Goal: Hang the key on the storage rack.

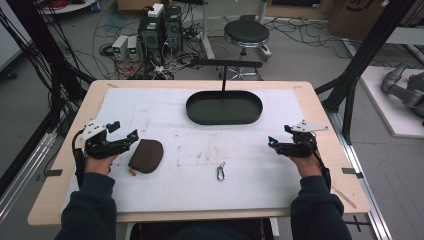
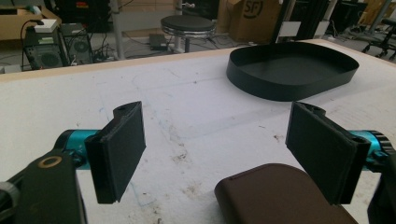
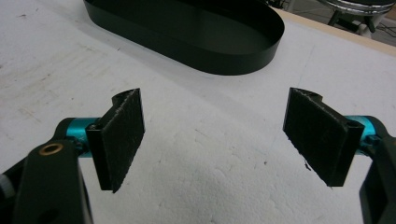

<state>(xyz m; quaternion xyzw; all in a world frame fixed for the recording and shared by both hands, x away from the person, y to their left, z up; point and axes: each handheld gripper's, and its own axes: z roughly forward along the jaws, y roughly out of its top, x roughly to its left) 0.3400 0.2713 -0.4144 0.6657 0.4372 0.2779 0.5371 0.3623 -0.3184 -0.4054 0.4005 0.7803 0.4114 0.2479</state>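
Clearly the left claw (image 1: 125, 134), spread wide and empty beside the brown pouch (image 1: 146, 155) on the surface (image 1: 150, 107), should straddle its middle before clenching, while the right claw (image 1: 272, 141) waits released.

Evenly and fairly brightly lit from overhead, with soft, short shadows only. White surface (image 1: 165, 112) near washed out at 12 o'clock in the left gripper view. Faint sheen along the black oval tray (image 3: 224, 56) wall in the right gripper view. High view soft and low in detail, floor clutter smeared at 11 o'clock. Slightly blurred brown pouch (image 2: 280, 196) at 5 o'clock, too close for focus. Mild wide-angle stretch toward the edges.
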